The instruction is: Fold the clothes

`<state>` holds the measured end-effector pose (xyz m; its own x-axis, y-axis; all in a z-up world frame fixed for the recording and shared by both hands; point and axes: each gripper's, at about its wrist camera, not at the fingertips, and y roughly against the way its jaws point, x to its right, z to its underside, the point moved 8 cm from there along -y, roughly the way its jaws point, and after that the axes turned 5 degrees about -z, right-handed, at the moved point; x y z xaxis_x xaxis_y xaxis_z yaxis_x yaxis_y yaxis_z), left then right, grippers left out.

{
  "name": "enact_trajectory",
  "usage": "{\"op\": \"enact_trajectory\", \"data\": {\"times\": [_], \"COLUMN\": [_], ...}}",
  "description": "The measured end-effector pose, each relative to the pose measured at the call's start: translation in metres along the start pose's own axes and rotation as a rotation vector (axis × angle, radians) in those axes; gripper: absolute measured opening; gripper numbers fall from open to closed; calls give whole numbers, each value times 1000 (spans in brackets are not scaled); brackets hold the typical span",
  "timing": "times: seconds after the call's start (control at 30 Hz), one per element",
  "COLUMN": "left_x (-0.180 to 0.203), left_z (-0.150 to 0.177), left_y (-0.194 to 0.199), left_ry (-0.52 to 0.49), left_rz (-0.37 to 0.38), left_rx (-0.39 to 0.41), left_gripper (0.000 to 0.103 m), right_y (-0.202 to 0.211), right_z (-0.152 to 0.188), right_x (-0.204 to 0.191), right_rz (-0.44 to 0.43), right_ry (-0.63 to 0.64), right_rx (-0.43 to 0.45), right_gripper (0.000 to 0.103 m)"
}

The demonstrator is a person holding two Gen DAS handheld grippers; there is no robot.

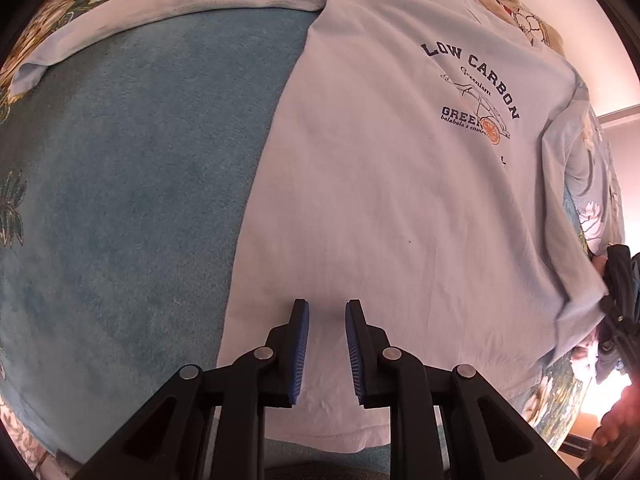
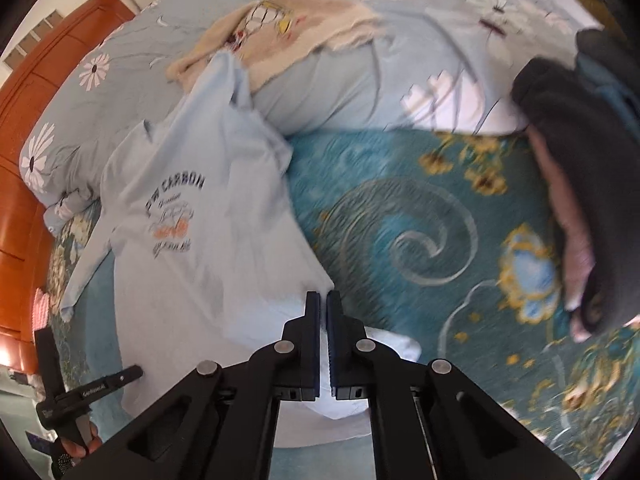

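A pale blue long-sleeved shirt (image 1: 380,184) with "LOW CARBON" printed on its chest lies flat on a teal blanket (image 1: 132,184). My left gripper (image 1: 327,308) is open, its blue pads over the shirt's hem near the bottom edge. In the right wrist view the shirt (image 2: 192,248) lies to the left, and my right gripper (image 2: 323,300) is shut on the shirt's right edge, lifting a fold of it. The left gripper (image 2: 92,388) shows at the lower left of that view. The right gripper shows at the right edge of the left wrist view (image 1: 618,292).
A light blue duvet with white flowers (image 2: 360,80) is bunched at the back, with a cream garment (image 2: 280,28) on it. A dark garment (image 2: 580,160) lies at the right. An orange wooden headboard (image 2: 48,80) stands at the left. The blanket's teal patterned part (image 2: 420,220) spreads to the right.
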<state>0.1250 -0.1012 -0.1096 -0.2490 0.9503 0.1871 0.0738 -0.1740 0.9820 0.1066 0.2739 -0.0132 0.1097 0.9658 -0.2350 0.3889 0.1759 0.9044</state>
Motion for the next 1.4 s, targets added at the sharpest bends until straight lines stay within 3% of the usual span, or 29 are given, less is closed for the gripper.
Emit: {"op": "enact_trajectory", "data": {"times": [0.1,0.2,0.27,0.4,0.57,0.67,0.7,0.73,0.8,0.9,1.03,1.17,1.4], "left_x": [-1,-3,-7,-18,-38,-45,-47,-49,-54,-57,-58,-83,-81], "left_z": [-5,-11,-17,-29,-35,-35,-35,-35,-35,-36,-39,0,11], "left_y": [1,6,14,26,26,24,23,22,20,19,19,10,7], "left_ry": [4,20,35,41,60,63,64,65,67,70,61,9,-36], "left_rz": [7,18,28,19,34,65,75,86,106,148,201,228,302], "left_rx": [1,15,45,86,69,43,34,25,8,-14,-39,-71,-120], "left_gripper": [22,22,22,22,23,30,30,32,33,35,41,46,49], "right_y": [18,34,39,34,30,35,38,42,50,47,-3,-45,-67], "right_z": [-33,-72,-89,-107,-115,-113,-111,-108,-100,-71,-2,49,62], "right_x": [24,57,76,101,95,80,75,69,55,26,-13,-36,-41], "right_rz": [128,272,325,367,370,342,332,321,268,144,-97,-198,-274], "right_ry": [15,-31,-76,-112,-46,4,15,22,23,54,79,82,-37], "right_rx": [75,163,189,174,148,153,158,168,204,178,-46,-190,-242], "right_gripper": [3,3,3,3,3,6,13,28,38,38,38,38,38]}}
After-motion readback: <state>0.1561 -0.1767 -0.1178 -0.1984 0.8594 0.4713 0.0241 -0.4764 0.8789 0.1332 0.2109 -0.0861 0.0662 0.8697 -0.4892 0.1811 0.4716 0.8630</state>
